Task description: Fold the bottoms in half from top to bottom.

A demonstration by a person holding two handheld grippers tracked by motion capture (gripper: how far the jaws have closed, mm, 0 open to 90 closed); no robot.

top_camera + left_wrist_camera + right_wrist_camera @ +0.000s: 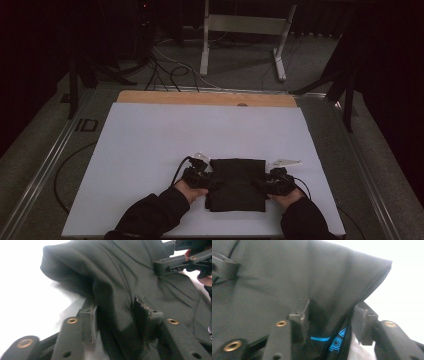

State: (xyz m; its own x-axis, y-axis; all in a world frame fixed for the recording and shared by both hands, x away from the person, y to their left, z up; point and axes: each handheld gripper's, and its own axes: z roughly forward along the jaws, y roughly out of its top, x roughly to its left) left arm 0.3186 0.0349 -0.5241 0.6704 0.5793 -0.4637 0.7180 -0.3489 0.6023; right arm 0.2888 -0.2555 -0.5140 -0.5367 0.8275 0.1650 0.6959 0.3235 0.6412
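Black folded garment (236, 184) gripped at both side edges on the white table (150, 150).
Garment lay between the two tools, already folded into a compact rectangle; blue lettering (338, 341) showed inside a fold. Left gripper (199, 177) clamped a bunched edge between its jaws, fabric (120, 290) extending ahead. Right gripper (276, 182) clamped the opposite edge. Judged: grasp complete; a further fold or lift remained.
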